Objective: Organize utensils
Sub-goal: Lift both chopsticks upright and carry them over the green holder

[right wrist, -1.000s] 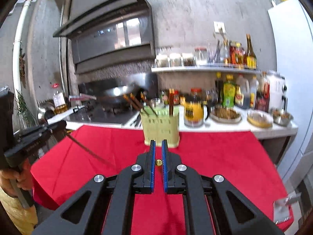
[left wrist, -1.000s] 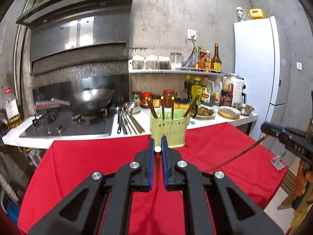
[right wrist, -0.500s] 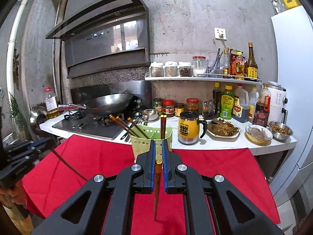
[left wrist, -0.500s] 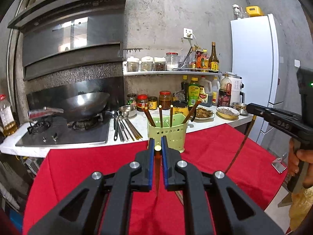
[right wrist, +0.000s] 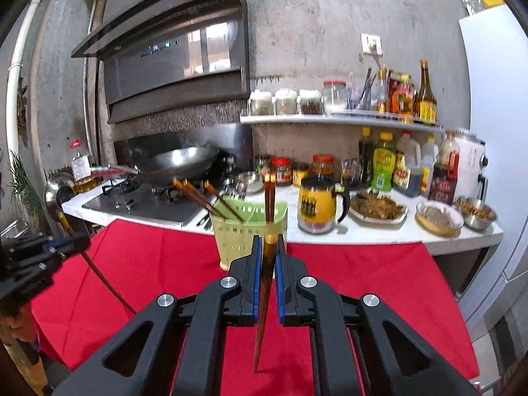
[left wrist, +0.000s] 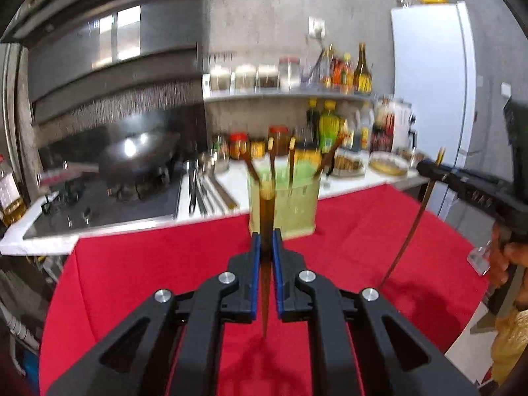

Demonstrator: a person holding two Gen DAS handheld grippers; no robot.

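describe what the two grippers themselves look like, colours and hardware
Both look alike: the left gripper and right gripper have matte black angular linkage arms with triangular cut-outs, round silver pivot bolts, and narrow fingers lined with blue pads. Seen side-on, the right gripper carries faint raised lettering, too blurred to read.

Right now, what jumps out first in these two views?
Each hand-held gripper is shut on one brown chopstick, tip hanging down: the left hand-held gripper with its chopstick, the right hand-held gripper with its chopstick. Next, the red cloth and, at its far edge, the green utensil holder with chopsticks in it.
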